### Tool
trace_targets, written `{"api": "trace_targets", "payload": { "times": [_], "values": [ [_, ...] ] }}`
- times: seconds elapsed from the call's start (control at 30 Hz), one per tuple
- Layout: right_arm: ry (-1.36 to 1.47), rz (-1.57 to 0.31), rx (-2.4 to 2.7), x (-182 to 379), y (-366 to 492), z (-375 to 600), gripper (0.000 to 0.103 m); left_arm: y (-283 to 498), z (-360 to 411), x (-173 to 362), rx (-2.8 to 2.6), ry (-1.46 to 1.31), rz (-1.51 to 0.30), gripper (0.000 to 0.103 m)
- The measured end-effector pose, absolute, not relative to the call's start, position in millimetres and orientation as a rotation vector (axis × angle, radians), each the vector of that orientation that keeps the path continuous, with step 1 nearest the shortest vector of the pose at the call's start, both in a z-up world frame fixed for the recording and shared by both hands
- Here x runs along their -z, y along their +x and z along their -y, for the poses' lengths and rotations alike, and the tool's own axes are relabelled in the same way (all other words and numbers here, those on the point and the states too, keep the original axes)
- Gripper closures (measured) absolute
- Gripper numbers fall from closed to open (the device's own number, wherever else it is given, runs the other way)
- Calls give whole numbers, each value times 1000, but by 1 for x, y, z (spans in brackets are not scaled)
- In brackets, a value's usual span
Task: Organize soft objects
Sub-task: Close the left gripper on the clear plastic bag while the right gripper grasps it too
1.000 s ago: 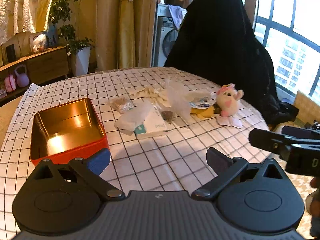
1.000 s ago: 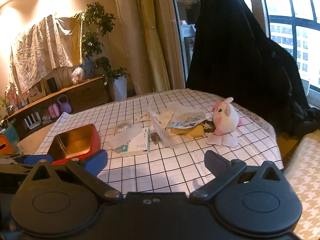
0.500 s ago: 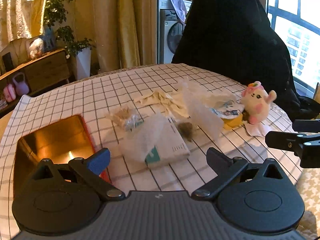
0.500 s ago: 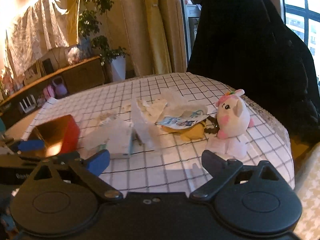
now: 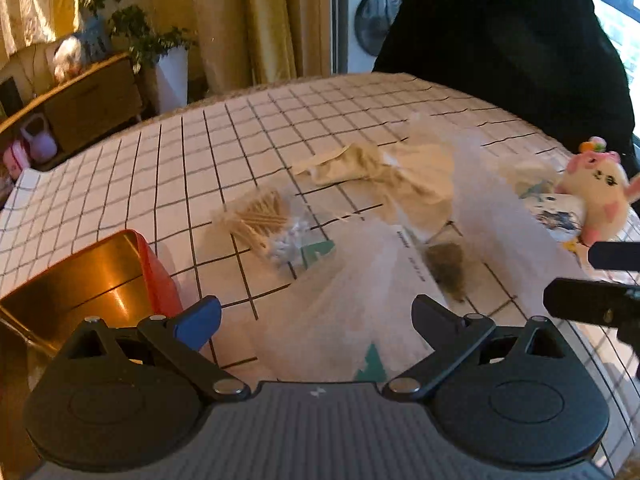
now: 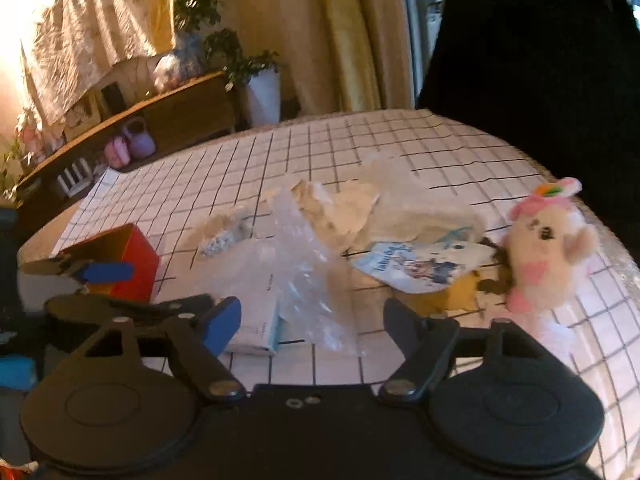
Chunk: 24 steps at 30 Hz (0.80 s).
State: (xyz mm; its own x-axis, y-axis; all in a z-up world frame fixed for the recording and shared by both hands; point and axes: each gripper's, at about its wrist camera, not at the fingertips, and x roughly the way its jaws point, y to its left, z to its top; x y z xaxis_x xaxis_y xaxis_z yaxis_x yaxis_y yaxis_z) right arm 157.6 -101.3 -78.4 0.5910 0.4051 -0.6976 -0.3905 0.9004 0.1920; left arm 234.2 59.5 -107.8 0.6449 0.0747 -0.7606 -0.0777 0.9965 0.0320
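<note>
My left gripper (image 5: 316,320) is open just above a tissue pack (image 5: 372,344) draped with a clear plastic bag (image 5: 340,304). A red tin (image 5: 156,276) with a gold inside stands at its left. Beyond lie a bag of cotton swabs (image 5: 264,220), a cream cloth (image 5: 380,176) and a pink-and-white plush toy (image 5: 596,196). My right gripper (image 6: 312,322) hangs over the clear plastic bag (image 6: 308,272), its jaws closing with no pad pressing on anything. The plush toy (image 6: 548,248) sits to its right beside a printed pouch (image 6: 420,268). The left gripper (image 6: 120,290) shows by the red tin (image 6: 132,264).
A checked cloth covers the round table (image 5: 200,152). A large black drape (image 6: 540,60) hangs behind the table's far right. A wooden sideboard (image 6: 180,116) and a potted plant (image 6: 260,84) stand by the curtains. The table's right edge (image 6: 616,280) drops off close to the plush toy.
Both grippers have moved forward and down toward the pile, so the tissue pack and bag now lie close under the fingers. The right gripper's jaws stand narrower than before.
</note>
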Motion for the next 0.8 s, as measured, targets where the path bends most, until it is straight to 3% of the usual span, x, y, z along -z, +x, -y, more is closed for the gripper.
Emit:
{"api": "trace_targets", "payload": {
  "times": [0.2,0.27,0.37,0.47,0.6,0.67,0.8],
  "values": [
    [-12,-830,-463,92,174,93,51,247,-59,121,-62,-7,-907,21],
    [-18,-831,-468,95,178,90,63,248,-61,121,-59,-19,-912,34],
    [-1,-834,-473,96,180,91,74,249,-63,120,-56,-39,-906,41],
    [1,-825,-466,94,180,90,93,247,-65,116,-54,-54,-894,57],
    [16,-817,-452,92,179,93,102,246,-65,114,-60,-58,-888,73],
    [17,-806,-443,92,179,93,103,244,-66,113,-64,-60,-879,91],
    [29,-766,-427,84,173,97,103,237,-67,105,-50,-66,-845,96]
  ]
}}
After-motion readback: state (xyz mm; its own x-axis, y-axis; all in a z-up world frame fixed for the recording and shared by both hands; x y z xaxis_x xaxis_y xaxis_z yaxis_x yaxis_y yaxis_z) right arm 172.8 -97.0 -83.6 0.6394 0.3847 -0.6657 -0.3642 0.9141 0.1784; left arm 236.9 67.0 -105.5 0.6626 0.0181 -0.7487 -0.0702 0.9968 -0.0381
